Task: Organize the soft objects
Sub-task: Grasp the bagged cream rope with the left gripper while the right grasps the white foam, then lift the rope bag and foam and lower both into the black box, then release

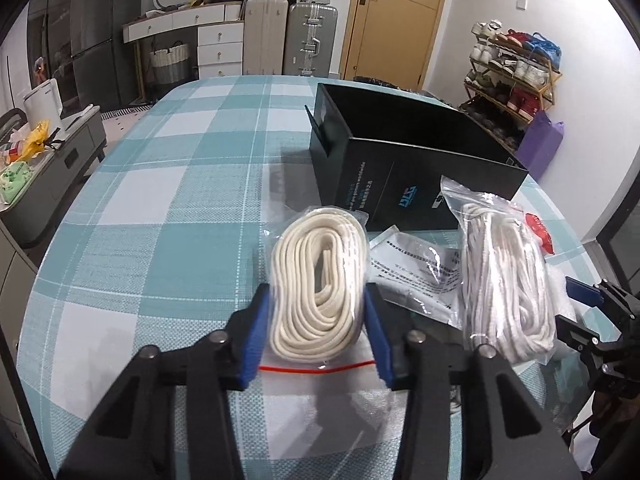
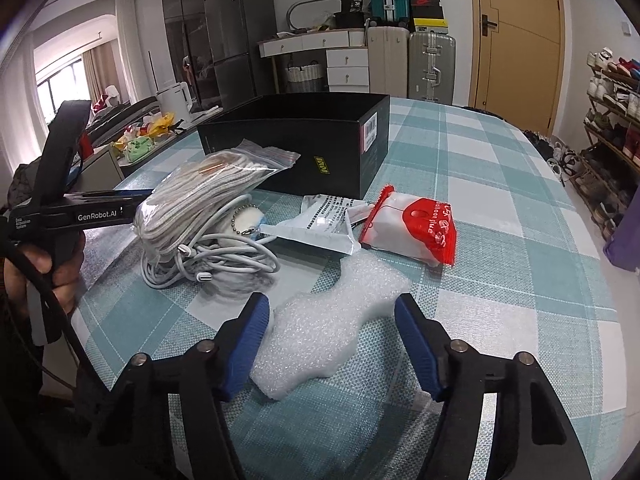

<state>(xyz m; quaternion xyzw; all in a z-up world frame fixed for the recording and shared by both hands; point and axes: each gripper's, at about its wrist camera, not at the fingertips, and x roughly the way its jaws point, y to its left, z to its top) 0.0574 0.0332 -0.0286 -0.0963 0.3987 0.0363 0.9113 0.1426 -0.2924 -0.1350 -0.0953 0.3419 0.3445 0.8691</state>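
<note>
The clear zip bag of cream coiled rope (image 1: 320, 286) lies lengthwise between the left gripper's (image 1: 316, 336) open fingers, pointing toward the open black cardboard box (image 1: 404, 152) beyond.

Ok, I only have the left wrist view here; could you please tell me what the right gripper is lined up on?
Observer: The right gripper is open, with its fingers either side of a piece of bubble wrap.
Operator: Thanks. Is anything tucked beside the second rope bag?
Observer: Yes, a coiled white charging cable lies against that rope bag, on the near side.
Operator: And the red thing?
Observer: It is a red-and-white packet, lying flat on the tablecloth.
</note>
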